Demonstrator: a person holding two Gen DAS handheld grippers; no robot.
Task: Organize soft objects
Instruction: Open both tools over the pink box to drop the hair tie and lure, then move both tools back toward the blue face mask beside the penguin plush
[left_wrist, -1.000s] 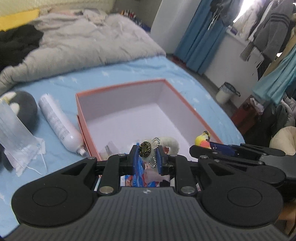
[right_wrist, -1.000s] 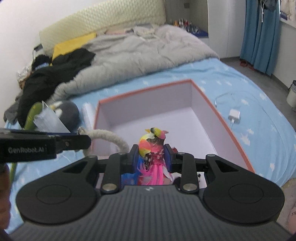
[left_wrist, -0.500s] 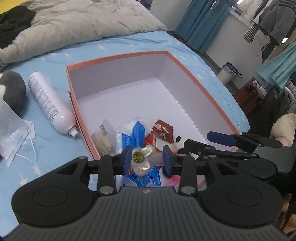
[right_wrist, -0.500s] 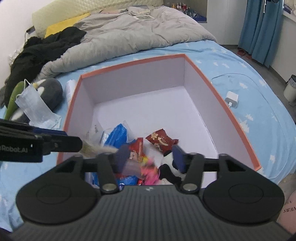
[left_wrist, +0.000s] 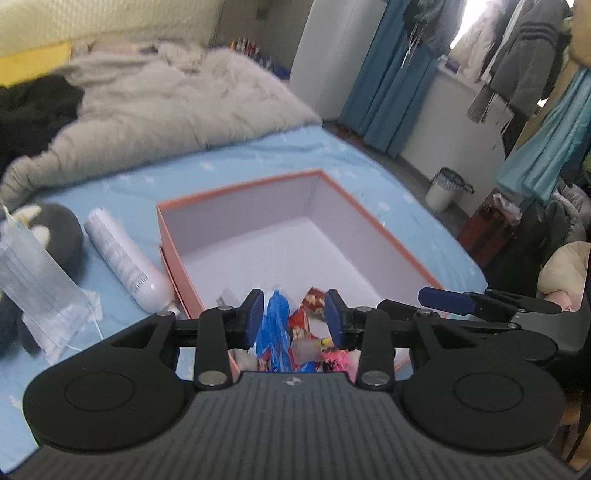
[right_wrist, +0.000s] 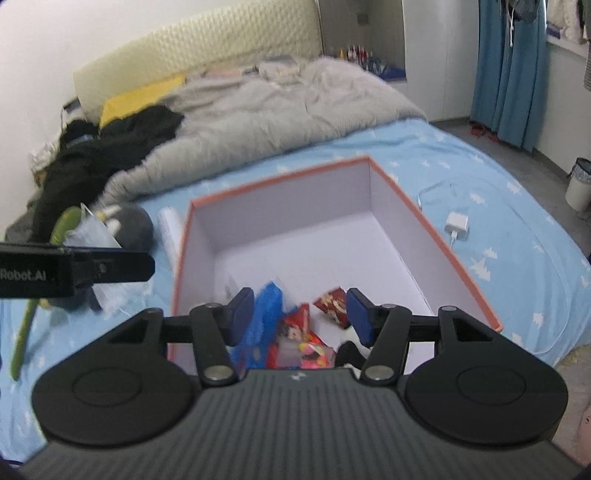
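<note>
An orange box (left_wrist: 236, 192) with a white inside sits on the blue bed sheet. In its near corner lie a blue packet (left_wrist: 275, 325), red snack packets (left_wrist: 314, 295) and a pink toy (left_wrist: 336, 356). My left gripper (left_wrist: 294, 315) hovers above that pile, open with nothing between its pads. The right wrist view shows the same box (right_wrist: 280, 177), the blue packet (right_wrist: 267, 306), a red packet (right_wrist: 332, 301), the pink and yellow toy (right_wrist: 314, 350) and a black-and-white plush (right_wrist: 349, 350). My right gripper (right_wrist: 301, 314) stands open and empty over them.
Left of the box lie a white spray can (left_wrist: 122, 258), a face mask (left_wrist: 37, 269) and a grey penguin plush (left_wrist: 48, 229). A white charger (right_wrist: 457, 225) lies to the right. A grey duvet (left_wrist: 166, 103) is piled behind. A bin (left_wrist: 445, 188) stands on the floor.
Both grippers opened and let go of their toys, which now lie in the box. Both dipped toward the box, then pulled back up and away.
</note>
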